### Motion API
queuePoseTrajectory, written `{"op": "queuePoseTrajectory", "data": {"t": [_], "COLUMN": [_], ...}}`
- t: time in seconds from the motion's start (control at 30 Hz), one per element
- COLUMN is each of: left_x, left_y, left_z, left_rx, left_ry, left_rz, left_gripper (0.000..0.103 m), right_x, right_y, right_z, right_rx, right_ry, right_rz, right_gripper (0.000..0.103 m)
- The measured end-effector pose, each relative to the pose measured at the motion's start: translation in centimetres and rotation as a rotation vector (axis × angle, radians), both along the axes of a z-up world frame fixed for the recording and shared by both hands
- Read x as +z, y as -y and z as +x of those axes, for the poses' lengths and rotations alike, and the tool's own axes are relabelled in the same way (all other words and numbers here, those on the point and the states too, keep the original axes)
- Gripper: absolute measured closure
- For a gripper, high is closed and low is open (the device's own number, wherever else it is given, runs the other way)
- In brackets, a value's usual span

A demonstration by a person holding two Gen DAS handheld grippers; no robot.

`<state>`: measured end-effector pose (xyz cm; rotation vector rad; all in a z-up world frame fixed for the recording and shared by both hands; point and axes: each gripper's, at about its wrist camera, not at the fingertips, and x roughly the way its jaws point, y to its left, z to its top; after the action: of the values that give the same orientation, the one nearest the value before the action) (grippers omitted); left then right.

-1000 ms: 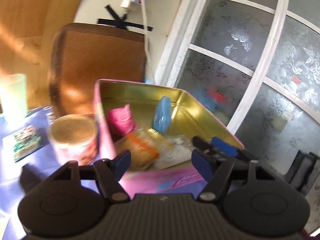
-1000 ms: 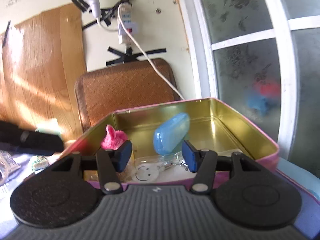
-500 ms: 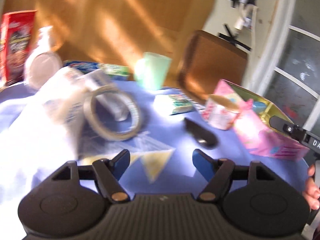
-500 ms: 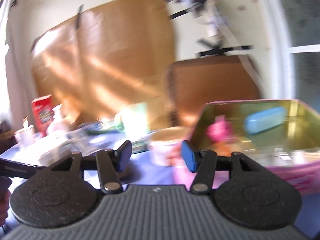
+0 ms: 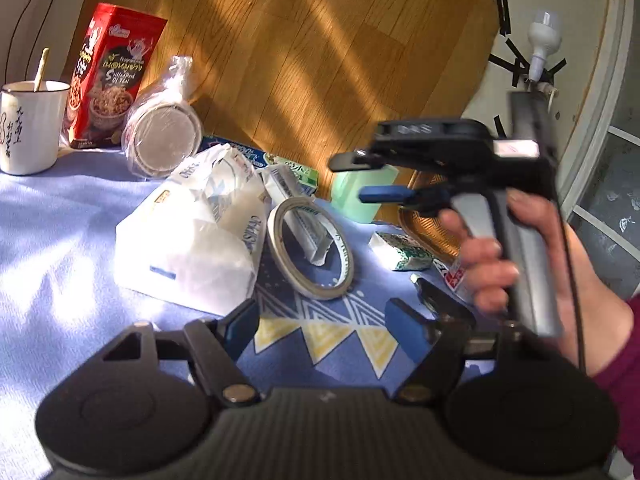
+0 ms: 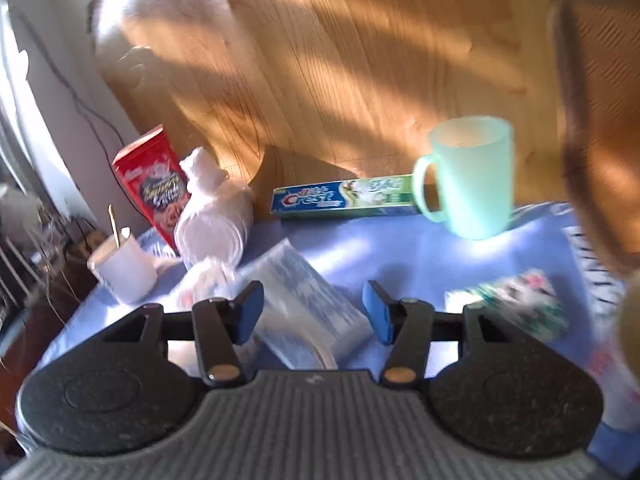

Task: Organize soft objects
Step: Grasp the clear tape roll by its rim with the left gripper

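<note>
Blue cloth covers the tabletop. Your left gripper hovers with fingers spread and empty, just short of the white tissue pack and tape roll. Your right gripper, fingers likewise spread, hangs over a blurred plastic packet; green mug beyond.

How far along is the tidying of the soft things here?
Nothing looks put away in these views. The left gripper and right gripper are both open and empty. Left to do: the white tissue pack and the small green packet lie loose on the blue cloth.
</note>
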<state>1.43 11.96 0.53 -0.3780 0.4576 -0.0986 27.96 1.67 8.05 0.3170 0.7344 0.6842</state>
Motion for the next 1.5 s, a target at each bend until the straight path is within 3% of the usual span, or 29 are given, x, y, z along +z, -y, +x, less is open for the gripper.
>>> {"op": "queuePoseTrajectory", "data": {"t": [0.13, 0.27, 0.37, 0.57, 0.7, 0.8, 0.87, 1.0, 1.03, 1.1, 1.13, 1.17, 1.33, 1.4, 1.47, 1.5], "left_x": [0.0, 0.0, -0.1, -0.1, 0.0, -0.1, -0.1, -0.1, -0.1, -0.1, -0.1, -0.2, -0.7, -0.6, -0.6, -0.7], "left_y": [0.2, -0.1, -0.3, -0.2, -0.6, -0.7, -0.8, -0.8, -0.7, -0.5, -0.4, -0.3, 0.6, 1.8, 3.6, 4.6], "left_z": [-0.3, -0.3, -0.3, -0.4, -0.7, -0.7, -0.6, -0.5, -0.5, -0.4, -0.2, 0.0, 1.4, 1.7, 1.9, 1.9], "left_rx": [-0.003, -0.006, -0.006, -0.002, 0.008, 0.012, 0.012, 0.021, 0.025, 0.026, 0.022, 0.018, -0.035, -0.055, -0.109, -0.125], "left_ry": [0.022, 0.027, 0.030, 0.034, 0.046, 0.041, 0.035, 0.029, 0.028, 0.019, 0.007, -0.007, -0.094, -0.118, -0.129, -0.139], "left_rz": [0.001, -0.022, -0.036, -0.037, -0.057, -0.070, -0.076, -0.064, -0.057, -0.045, -0.037, -0.032, -0.005, 0.048, 0.116, 0.147], "left_gripper": [0.029, 0.029, 0.026, 0.025, 0.025, 0.022, 0.022, 0.022, 0.022, 0.022, 0.025, 0.027, 0.045, 0.054, 0.080, 0.082], "right_x": [-1.5, -3.3, -3.8, -4.2, -4.3, -3.3, -2.8, -2.9, -3.1, -3.9, -4.3, -4.7, -4.6, -4.5, -4.6, -4.5], "right_y": [-2.7, -2.5, -0.7, 3.7, 7.0, 8.1, 7.8, 5.3, 4.6, 3.4, 3.6, 3.6, 6.5, 7.4, 8.4, 8.9], "right_z": [4.4, 5.4, 4.3, -1.8, -7.0, -10.5, -11.6, -11.0, -10.9, -10.4, -10.7, -10.7, -13.2, -15.0, -16.6, -17.4], "right_rx": [0.025, 0.079, 0.146, 0.265, 0.309, 0.234, 0.193, 0.190, 0.188, 0.187, 0.185, 0.176, 0.102, 0.076, 0.052, 0.023], "right_ry": [-0.138, -0.267, -0.328, -0.346, -0.298, -0.142, -0.050, 0.023, 0.035, 0.047, 0.043, 0.037, 0.035, 0.053, 0.073, 0.094], "right_rz": [0.027, 0.092, 0.163, 0.175, 0.193, 0.073, -0.003, -0.062, -0.085, -0.136, -0.153, -0.153, -0.126, -0.137, -0.135, -0.145], "right_gripper": [0.040, 0.040, 0.041, 0.041, 0.041, 0.041, 0.040, 0.042, 0.043, 0.058, 0.079, 0.084, 0.087, 0.088, 0.088, 0.088]}}
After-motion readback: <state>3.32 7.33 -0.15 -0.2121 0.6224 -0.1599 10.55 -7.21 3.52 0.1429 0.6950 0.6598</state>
